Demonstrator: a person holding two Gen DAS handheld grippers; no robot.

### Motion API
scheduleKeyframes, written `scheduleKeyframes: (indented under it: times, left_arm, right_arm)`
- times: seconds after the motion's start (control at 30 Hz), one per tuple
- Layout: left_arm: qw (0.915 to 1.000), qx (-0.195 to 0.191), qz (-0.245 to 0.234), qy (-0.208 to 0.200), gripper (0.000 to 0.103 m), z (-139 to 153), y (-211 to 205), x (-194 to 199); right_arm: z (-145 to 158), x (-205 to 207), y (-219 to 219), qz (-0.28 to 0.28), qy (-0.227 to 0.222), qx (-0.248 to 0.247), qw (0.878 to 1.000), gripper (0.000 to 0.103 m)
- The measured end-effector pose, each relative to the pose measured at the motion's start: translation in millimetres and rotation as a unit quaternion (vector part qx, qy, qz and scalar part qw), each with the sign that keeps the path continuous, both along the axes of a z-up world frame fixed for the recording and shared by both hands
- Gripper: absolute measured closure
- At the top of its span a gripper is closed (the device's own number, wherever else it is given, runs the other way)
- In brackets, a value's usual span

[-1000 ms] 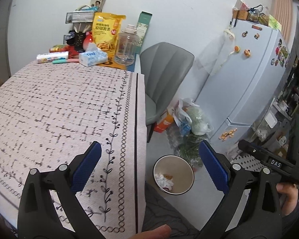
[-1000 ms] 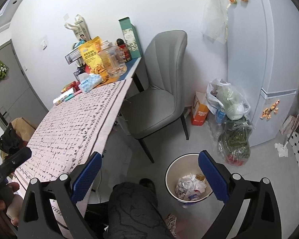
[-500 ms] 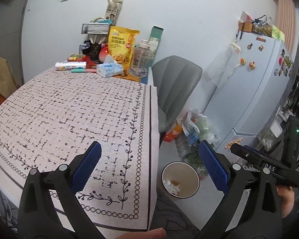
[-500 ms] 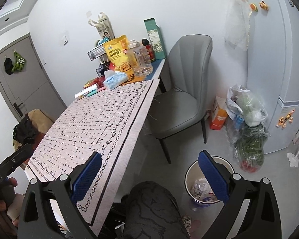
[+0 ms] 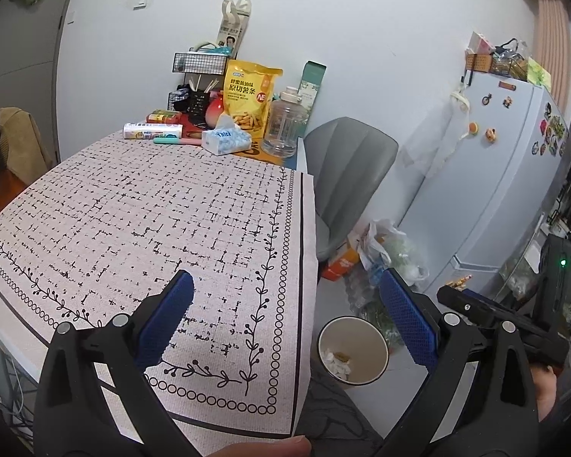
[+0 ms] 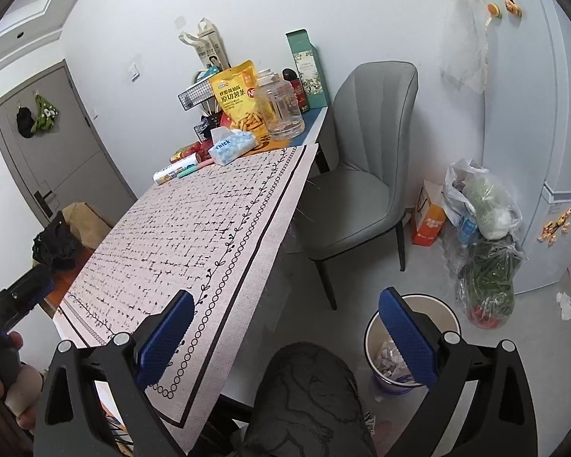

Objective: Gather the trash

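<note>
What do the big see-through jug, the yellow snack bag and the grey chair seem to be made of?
The jug looks like clear, glossy plastic: the bag's print shows through its wall. The snack bag seems a shiny printed plastic film, creased and standing unsupported. The chair appears padded in matte grey leather-like or fabric upholstery with stitched vertical ribs; its legs look dark, possibly metal.

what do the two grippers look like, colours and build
The left gripper and right gripper look alike: matte black plastic frames, silver round bolts at the joints, and two fingers faced with blue, finely textured pads. No cables show on either. A bare hand grips the left one's black handle; no sleeve shows.
</note>
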State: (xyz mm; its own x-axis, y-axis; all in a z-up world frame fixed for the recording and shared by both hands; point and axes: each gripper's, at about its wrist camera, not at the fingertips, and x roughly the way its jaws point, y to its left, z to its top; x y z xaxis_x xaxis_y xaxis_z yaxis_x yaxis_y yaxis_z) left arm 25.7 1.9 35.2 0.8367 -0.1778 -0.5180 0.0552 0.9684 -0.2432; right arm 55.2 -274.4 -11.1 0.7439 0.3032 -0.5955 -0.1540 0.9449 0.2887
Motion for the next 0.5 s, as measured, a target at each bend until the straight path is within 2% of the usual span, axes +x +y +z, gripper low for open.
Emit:
scheduleKeyframes:
  times: [0.5]
  left_arm:
    - [0.9998,0.006,0.012,0.015,0.006,-8.3,-1.4,2.9]
  right_arm:
    - [-14.7,8.7,-1.0,0.005,0.010,0.001,1.000,0.008]
